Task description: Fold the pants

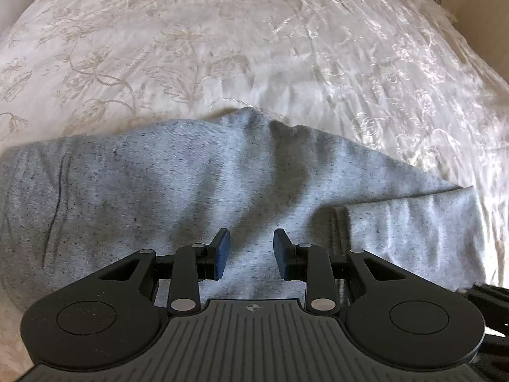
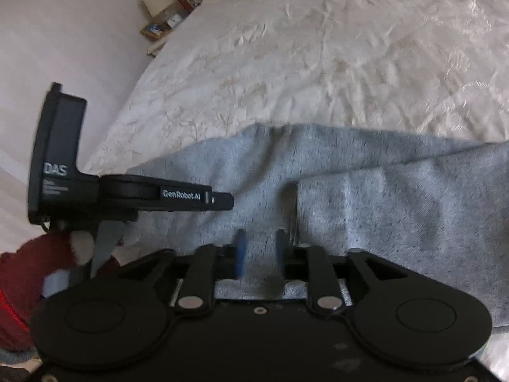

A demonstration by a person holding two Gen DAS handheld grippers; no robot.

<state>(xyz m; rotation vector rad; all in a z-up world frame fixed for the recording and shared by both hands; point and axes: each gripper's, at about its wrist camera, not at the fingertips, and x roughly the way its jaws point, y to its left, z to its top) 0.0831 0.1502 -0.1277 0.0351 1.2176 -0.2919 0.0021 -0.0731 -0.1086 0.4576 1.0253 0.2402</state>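
Grey heathered sweatpants (image 1: 191, 184) lie across a cream bedspread, with a pocket seam near their left end. One layer (image 1: 413, 222) is folded over on the right. My left gripper (image 1: 251, 248) hovers over the middle of the fabric, open, with nothing pinched between its blue pads. In the right wrist view the same pants (image 2: 381, 197) stretch off to the right, with a folded edge just right of my right gripper (image 2: 258, 251). That gripper is blurred and open above the cloth. The left gripper (image 2: 227, 201) shows from the side, just to its left.
The embroidered bedspread (image 1: 254, 47) covers the whole bed behind the pants. A nightstand with a lamp (image 2: 156, 0) stands by the pale wall at the bed's far corner. A red sleeve (image 2: 19, 286) is at the lower left of the right wrist view.
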